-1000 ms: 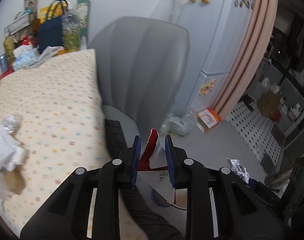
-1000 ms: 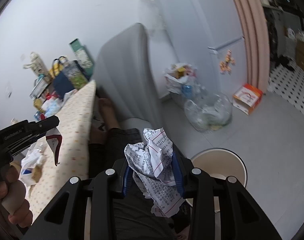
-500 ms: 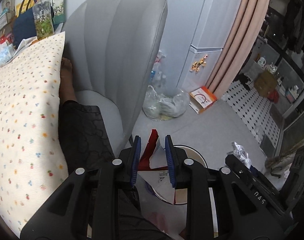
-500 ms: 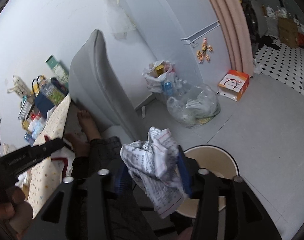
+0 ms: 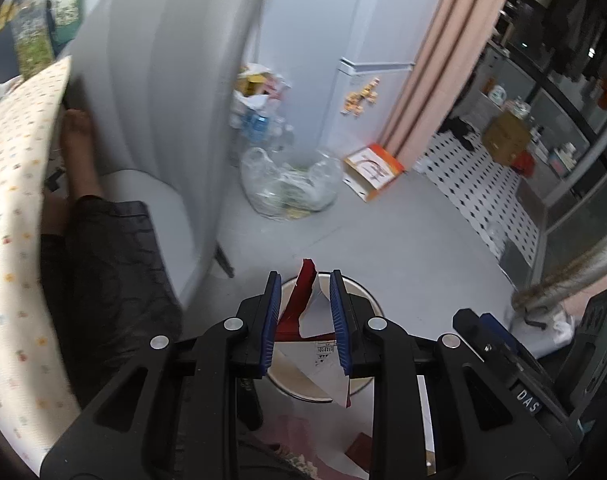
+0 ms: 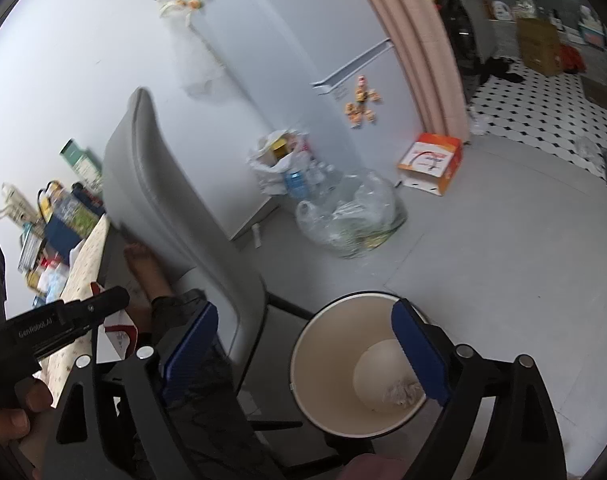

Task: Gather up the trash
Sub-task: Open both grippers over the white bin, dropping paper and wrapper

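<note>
A cream round bin stands on the grey floor beside the chair. My right gripper hangs over it; its jaws are opening wide and nothing is between them. A crumpled printed paper lies at the bottom of the bin. My left gripper is shut on a torn red-and-white packet, held above the same bin. In the right wrist view the left gripper shows at the left edge with the packet hanging from it.
A grey chair stands left of the bin, with a person's dark-trousered leg on its seat. A clear bag of rubbish, a white bag with bottles and an orange box sit by the fridge. The dotted tablecloth is at the left.
Both grippers swung away from the table and down toward the bin. The right jaws opened and the crumpled paper fell into the bin. The left still grips the packet.
</note>
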Tool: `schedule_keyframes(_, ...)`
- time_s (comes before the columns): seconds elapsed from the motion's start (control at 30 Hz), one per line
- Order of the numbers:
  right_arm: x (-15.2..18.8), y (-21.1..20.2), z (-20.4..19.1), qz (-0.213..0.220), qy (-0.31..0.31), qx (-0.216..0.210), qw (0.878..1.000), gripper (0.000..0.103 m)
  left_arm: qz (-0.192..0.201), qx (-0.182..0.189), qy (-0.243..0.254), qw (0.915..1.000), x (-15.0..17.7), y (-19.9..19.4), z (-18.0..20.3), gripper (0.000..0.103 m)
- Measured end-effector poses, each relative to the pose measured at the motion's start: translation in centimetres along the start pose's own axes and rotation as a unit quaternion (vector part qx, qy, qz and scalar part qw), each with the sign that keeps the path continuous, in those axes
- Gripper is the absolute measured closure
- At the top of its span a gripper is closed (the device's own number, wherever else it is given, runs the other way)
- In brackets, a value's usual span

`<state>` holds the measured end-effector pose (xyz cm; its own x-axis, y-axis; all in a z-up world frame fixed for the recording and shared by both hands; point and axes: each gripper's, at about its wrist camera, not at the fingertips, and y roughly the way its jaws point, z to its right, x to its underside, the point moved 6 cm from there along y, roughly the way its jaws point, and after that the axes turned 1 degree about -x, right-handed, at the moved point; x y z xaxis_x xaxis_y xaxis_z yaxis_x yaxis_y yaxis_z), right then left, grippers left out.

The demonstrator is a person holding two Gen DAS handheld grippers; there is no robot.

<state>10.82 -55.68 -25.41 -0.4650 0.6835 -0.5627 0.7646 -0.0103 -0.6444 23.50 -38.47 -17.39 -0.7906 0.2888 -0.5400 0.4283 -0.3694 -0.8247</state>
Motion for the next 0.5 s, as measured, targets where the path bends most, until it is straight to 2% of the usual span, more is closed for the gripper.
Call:
schedule_keyframes(0.07, -0.7, -0.5, 0.9, 0.010, 0.006, 0.010, 1.000, 0.015, -0.004, 0.012, 0.004, 0.9999, -0.1, 0.6, 0.9, 0.077)
schedule_keyframes(0.1, -1.0, -0.8, 1.3, 0.015, 0.009, 0.014, 1.000, 0.015, -0.007, 0.020, 0.005, 0.9998, -0.2, 0.9, 1.3, 0.069)
schedule_keyframes(0.13, -1.3, -1.1, 1.8, 0.022, 0.013, 0.018, 1.000, 0.015, -0.012, 0.028, 0.005, 0.9995, -0.3, 1.4, 1.5, 0.046)
schedule_keyframes(0.2, -1.6, -1.4, 2.1, 0.029, 0.016, 0.021, 0.999, 0.015, -0.015, 0.042, -0.001, 0.9990, -0.6, 1.9, 1.7, 0.022)
schedule_keyframes(0.27, -1.8, -1.5, 2.4, 0.031, 0.015, 0.024, 0.999, 0.015, -0.014, 0.051, -0.009, 0.9986, -0.9, 1.9, 1.7, 0.019)
schedule_keyframes(0.33, -1.9, -1.5, 2.4, 0.029, 0.015, 0.023, 0.999, 0.015, -0.015, 0.057, -0.009, 0.9982, -0.8, 1.8, 1.8, 0.011)
schedule_keyframes(0.5, -1.7, -1.3, 1.3, 0.022, 0.004, 0.016, 1.000, 0.015, -0.015, 0.047, -0.005, 0.9988, -1.3, 0.7, 1.2, 0.010)
